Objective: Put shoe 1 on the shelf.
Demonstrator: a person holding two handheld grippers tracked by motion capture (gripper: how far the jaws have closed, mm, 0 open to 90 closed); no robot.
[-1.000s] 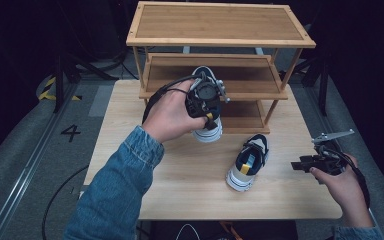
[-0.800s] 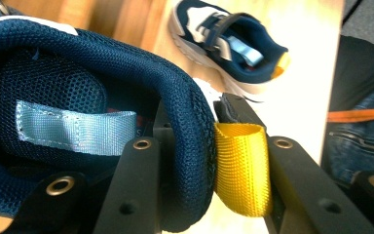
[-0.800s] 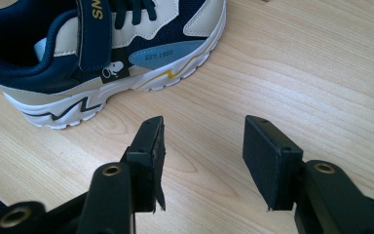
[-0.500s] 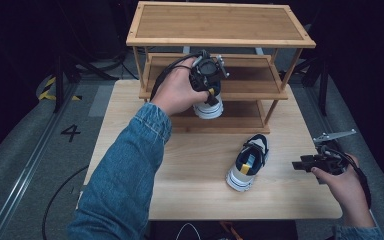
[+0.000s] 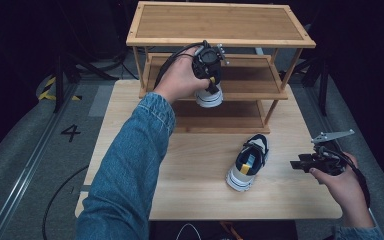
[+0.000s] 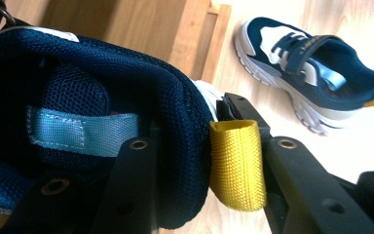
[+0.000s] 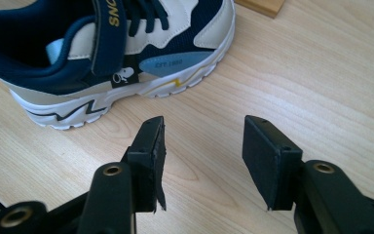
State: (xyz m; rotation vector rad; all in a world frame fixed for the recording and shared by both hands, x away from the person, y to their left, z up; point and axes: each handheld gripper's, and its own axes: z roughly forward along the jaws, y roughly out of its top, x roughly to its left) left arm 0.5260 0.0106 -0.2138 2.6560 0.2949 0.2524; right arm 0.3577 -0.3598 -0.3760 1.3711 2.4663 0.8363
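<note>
Heel of one sneaker point(image 6: 102, 117) sits clamped in our left hand-held gripper point(image 5: 209, 67); our right hand-held gripper point(image 7: 202, 161) gapes beside the second sneaker point(image 7: 112, 53) on the bench point(image 7: 297, 73).

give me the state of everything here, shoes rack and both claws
left claw: shut on the held navy and white sneaker's heel
held navy and white sneaker: lifted, at the middle shelf
second navy and white sneaker: lying on the table
right claw: open, empty
three-tier wooden shoe rack: upright

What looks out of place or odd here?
Nothing is damaged or spilled. One shoe lies slanted on the table, while its mate hangs at the rack, gripped by the left gripper.
</note>
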